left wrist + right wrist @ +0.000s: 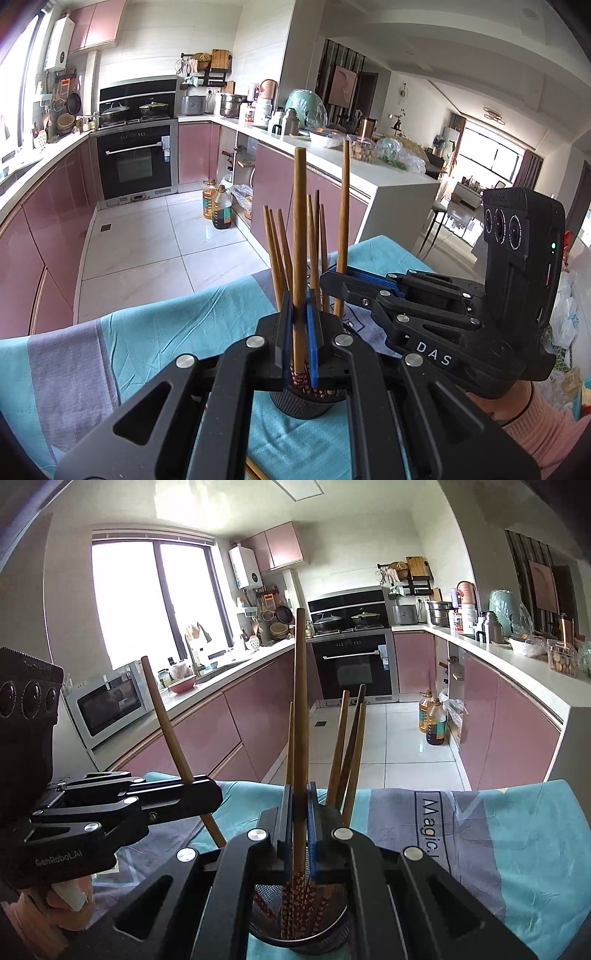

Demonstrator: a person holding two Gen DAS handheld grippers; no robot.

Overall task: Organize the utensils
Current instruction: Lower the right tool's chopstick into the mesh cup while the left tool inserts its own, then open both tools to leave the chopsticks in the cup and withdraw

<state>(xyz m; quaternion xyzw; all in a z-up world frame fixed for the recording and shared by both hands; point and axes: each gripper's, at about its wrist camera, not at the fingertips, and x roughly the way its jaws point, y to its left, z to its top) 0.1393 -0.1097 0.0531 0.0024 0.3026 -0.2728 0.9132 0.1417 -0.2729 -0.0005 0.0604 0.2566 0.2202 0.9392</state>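
Above the mesh cup (299,934) on the cloth (517,849), each gripper pinched one chopstick upright, tips aimed down, apparently to drop it in beside those already standing there. Left gripper (300,332) and right gripper (300,827) each clamped a stick mid-shaft between blue pads.

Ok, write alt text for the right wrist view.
The right gripper clamps a chopstick upright over a black mesh holder of chopsticks on a blue cloth. The left gripper holds another chopstick; kitchen behind.
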